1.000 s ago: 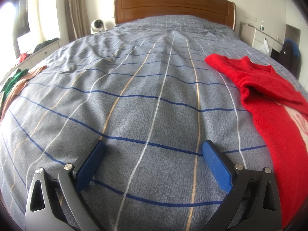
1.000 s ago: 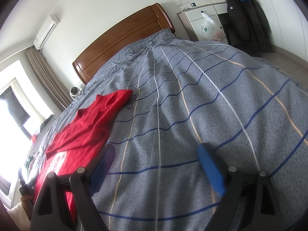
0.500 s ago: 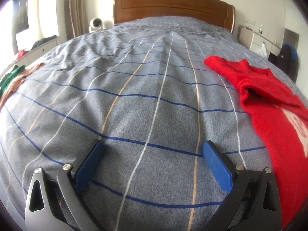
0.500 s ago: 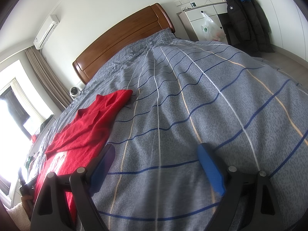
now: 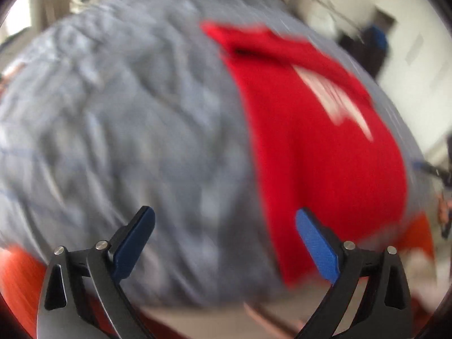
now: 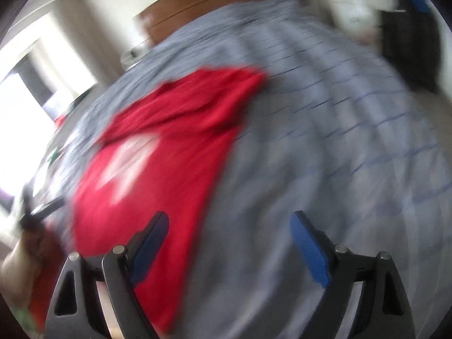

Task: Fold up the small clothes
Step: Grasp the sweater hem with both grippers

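Bed [image 5: 118, 113]: fills most of both views, covered in a grey sheet with thin blue and pale lines; heavy blur smears the pattern.
Headboard [image 6: 226, 5]: brown wood at the far end of the bed, against a pale wall.
Window [image 6: 25, 90]: bright, far left in the right wrist view, with a curtain beside it.
Dark coat [image 6: 409, 50]: hangs at the far right, with something blue at its top.
Sweater [image 5: 319, 141]: red, lying spread on the bed with a whitish print on its chest; in the left wrist view it lies right of centre and runs from far to near, in the right wrist view [image 6: 158, 152] it lies left of centre. Its near hem reaches close to the near edge of the bed.
Left tongs [image 5: 226, 243]: released, blue pads wide apart, nothing between them; they hang above the grey sheet, the right pad level with the sweater's left edge.
Right tongs [image 6: 228, 245]: released, pads wide apart and holding nothing; the left pad shows over the sweater's near right edge, the right pad over bare sheet.
Contact: too blurred to tell whether either pair touches the cloth.
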The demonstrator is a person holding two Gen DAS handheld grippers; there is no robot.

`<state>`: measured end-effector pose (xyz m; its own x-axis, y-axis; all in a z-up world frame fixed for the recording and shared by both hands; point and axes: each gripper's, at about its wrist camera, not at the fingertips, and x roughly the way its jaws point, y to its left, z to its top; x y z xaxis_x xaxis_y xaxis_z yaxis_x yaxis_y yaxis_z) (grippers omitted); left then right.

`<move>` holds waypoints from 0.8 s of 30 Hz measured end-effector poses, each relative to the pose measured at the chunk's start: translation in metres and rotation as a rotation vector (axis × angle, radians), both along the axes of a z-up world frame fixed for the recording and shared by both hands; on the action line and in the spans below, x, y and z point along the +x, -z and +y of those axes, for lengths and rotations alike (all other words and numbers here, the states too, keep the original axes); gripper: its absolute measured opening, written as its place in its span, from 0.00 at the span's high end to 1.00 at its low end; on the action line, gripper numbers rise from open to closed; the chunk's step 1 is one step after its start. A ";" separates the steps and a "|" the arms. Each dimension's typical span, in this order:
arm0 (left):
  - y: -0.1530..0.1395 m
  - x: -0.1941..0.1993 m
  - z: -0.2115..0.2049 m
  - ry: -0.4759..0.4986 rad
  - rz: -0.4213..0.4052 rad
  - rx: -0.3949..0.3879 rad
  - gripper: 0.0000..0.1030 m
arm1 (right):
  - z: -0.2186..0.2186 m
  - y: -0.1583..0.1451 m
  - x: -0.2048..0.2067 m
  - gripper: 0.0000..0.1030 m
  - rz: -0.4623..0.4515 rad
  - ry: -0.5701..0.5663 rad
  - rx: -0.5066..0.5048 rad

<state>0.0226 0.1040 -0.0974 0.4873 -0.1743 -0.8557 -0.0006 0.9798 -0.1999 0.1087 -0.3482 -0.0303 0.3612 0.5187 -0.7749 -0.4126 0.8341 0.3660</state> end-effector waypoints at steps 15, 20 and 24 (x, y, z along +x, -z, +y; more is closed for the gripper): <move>0.017 0.000 -0.030 0.068 0.060 -0.087 0.22 | 0.035 0.072 -0.060 0.49 0.277 0.039 0.086; 0.025 -0.002 -0.015 0.045 0.115 -0.231 0.44 | 0.023 0.078 -0.062 0.82 0.304 0.067 0.118; 0.032 -0.004 -0.021 0.081 0.174 -0.277 0.74 | 0.028 0.072 -0.067 0.89 0.297 0.044 0.140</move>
<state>0.0186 0.0832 -0.1294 0.3127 -0.4444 -0.8395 0.0176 0.8864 -0.4626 0.0420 -0.3201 -0.1025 0.1551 0.6167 -0.7717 -0.2351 0.7818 0.5775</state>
